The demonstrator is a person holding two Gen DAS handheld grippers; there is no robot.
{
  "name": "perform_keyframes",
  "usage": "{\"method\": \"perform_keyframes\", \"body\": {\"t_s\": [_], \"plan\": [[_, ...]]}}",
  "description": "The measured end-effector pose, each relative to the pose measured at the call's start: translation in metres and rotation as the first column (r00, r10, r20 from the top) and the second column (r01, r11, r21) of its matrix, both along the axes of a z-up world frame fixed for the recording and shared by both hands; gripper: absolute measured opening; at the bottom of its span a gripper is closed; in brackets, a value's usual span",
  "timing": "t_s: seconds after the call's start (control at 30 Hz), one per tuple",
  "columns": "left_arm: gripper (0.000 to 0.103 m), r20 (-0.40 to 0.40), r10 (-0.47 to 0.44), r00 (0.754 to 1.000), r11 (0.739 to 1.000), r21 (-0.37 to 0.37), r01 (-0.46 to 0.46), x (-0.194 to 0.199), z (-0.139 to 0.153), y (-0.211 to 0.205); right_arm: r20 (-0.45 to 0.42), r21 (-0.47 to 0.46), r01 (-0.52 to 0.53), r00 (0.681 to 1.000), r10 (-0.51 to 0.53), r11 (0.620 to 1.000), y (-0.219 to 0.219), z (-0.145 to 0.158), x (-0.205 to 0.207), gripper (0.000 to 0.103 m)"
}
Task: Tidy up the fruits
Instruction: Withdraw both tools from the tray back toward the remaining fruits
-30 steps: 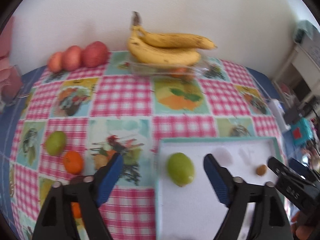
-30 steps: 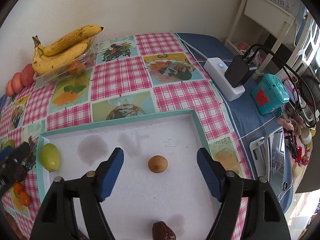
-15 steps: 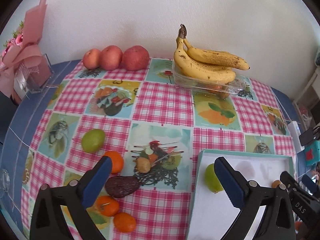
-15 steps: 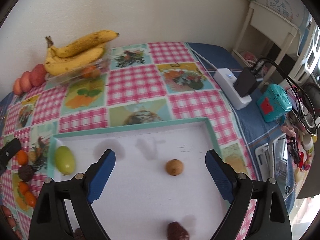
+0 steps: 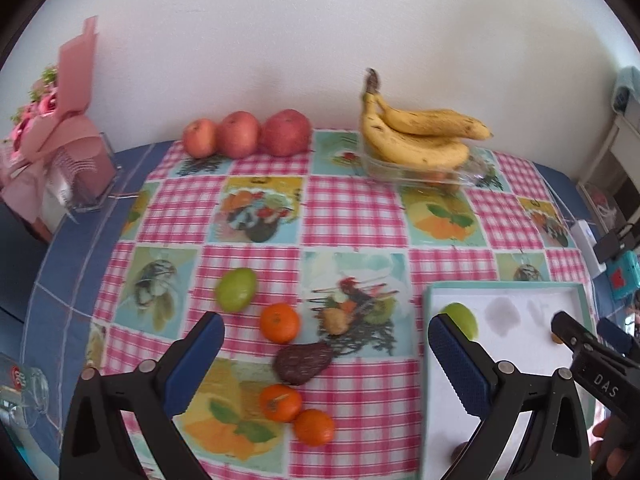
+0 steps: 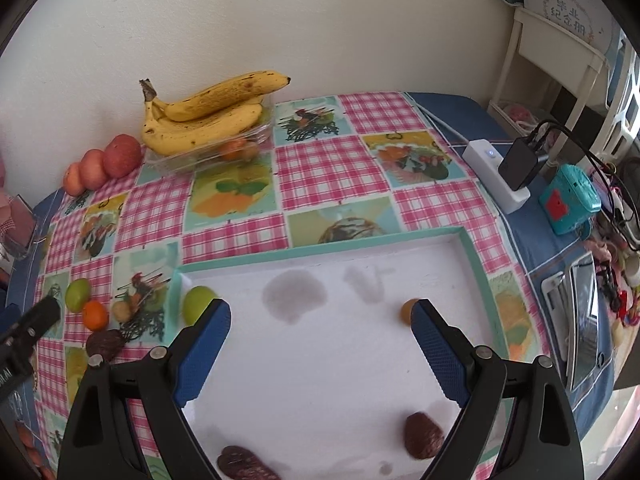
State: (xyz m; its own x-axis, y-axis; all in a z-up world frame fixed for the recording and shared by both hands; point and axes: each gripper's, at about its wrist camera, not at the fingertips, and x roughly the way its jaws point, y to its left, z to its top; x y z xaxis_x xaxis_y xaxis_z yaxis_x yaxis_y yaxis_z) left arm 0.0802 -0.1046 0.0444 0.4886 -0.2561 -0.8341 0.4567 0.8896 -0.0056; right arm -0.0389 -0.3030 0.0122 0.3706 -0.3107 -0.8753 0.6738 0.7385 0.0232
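Both grippers empty, fingers spread wide. Left gripper (image 5: pixel 326 354) has pulled back and swung left since a second ago: then it framed the green fruit in the tray (image 5: pixel 580 292), now it hangs over the loose fruit left of the tray. Right gripper (image 6: pixel 320 338) has backed off too; the small brown round fruit (image 6: pixel 409 311) that sat between its fingers now peeks out just beside the right finger. Fruit positions unchanged.

Fingers (image 5: pixel 198 356): blue, ribbed pads on black plastic arms.

Tray: shallow, rectangular, teal rim, white matte floor with grey smudges. Inside, nearest the right camera: two dark wrinkled fruits (image 6: pixel 423 435), one near each bottom corner; then the small brown one; smooth oval green fruit (image 6: pixel 198 304) against the tray's left wall.

Left of the tray on the desk (image 5: pixel 348 208), near to far: two oranges (image 5: pixel 296 414) touching each other, a dark wrinkled fruit (image 5: pixel 303 361) just above them, a third orange (image 5: pixel 279 323), a small tan round fruit (image 5: pixel 337 320), a green oval fruit (image 5: pixel 236 290). Oranges glossy, round.

Desk cloth: glossy pink gingham with printed fruit panels, over blue.

Beyond the tray, at the wall: spotted yellow bananas (image 5: pixel 416 136) resting on a clear plastic box (image 5: pixel 460 174); left of that, three red-pink apples (image 5: pixel 244 135) in a touching row. Far left of the tray: pink wrapped bouquet (image 5: pixel 52 136).
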Motion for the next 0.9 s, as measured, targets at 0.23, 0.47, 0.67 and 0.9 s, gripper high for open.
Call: {"method": "perform_keyframes", "body": {"t_s": [0.23,0.47,0.67,0.9], "plan": [[0.103,0.023,0.056,0.998,0.998,0.017,-0.057,0.008,0.014,0.042,-0.003,0.055,-0.050,0.999,0.050,0.997,0.034,-0.003,0.011,0.092],[0.103,0.017,0.105,0.994,0.994,0.014,-0.105,0.021,0.021,0.080,0.001,0.048,-0.171,0.985,0.171,0.984,0.076,-0.005,0.038,0.092],[0.103,-0.029,0.170,0.985,0.985,0.021,-0.170,0.038,0.009,0.105,0.014,0.070,-0.240,0.971,0.239,0.968,0.106,-0.012,0.064,0.092],[0.103,-0.072,0.239,0.968,0.971,0.019,-0.238,0.057,-0.007,0.125,0.030,0.116,-0.290,0.957,0.288,0.950,0.132,-0.026,0.089,0.092]]}}
